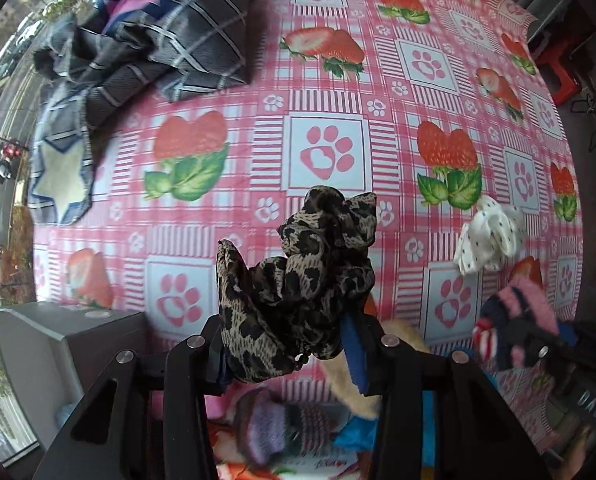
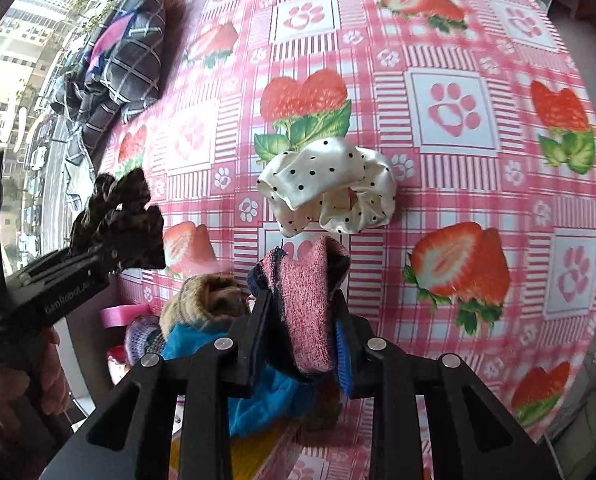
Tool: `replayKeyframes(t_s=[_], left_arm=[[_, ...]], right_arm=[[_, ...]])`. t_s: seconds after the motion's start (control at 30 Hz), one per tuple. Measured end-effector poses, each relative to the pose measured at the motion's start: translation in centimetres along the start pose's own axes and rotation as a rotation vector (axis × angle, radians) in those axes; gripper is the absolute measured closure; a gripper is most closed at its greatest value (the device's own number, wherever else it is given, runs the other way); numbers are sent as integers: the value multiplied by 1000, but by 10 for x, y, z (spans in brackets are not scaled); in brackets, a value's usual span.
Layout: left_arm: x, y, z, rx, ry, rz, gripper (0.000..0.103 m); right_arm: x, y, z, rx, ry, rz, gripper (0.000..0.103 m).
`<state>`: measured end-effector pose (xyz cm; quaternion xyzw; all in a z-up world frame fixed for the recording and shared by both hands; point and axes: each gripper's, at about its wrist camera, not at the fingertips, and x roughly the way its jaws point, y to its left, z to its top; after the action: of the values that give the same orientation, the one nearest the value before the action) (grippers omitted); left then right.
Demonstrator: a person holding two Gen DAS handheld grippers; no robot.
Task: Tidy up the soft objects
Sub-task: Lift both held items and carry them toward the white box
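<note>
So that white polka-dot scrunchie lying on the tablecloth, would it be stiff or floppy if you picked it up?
Probably floppy: the white polka-dot scrunchie lies in loose ruffled folds, much as the leopard-print scrunchie droops in the left gripper. Its glossy, satin-like sheen suggests that it may be slippery between the fingers. It looks light, and crumpled as it is, it is unlikely to roll.

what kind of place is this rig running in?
Likely a home, upper floor, at a table by a window. The strawberry-and-paw tablecloth looks domestic, the window shows street and buildings below, and scattered clothing includes a polka-dot scrunchie and plaid cloth pile.
</note>
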<state>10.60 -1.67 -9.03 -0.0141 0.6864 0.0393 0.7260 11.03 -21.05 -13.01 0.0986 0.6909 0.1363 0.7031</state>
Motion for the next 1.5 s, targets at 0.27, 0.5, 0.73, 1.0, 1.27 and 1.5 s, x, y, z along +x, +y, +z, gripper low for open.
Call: replayKeyframes(t_s=[0.27,0.5,0.73,1.0,1.27,1.5], left_arm=[[-27,-4,-48,35,-40,-8,56],[-37,1,-80,61,-47,-20,55],[-51,4,-113,102,-46,-28,55],[-65,4,-143,150,-52,-45,55],[-72,1,-169,211,-59,-59,55],[-77,5,-184,234,-69,-85,55]], right_arm=[[-34,1,-24,19,-52,-22,73],[-58,-4,-49,52,-78,-36,73],[-74,-5,-76,80,-90,-49,73],[-93,2,-105,86,-109,-68,73],[-106,0,-138,111,-112,-102,73],[-111,6,-175,92,-101,-134,73]])
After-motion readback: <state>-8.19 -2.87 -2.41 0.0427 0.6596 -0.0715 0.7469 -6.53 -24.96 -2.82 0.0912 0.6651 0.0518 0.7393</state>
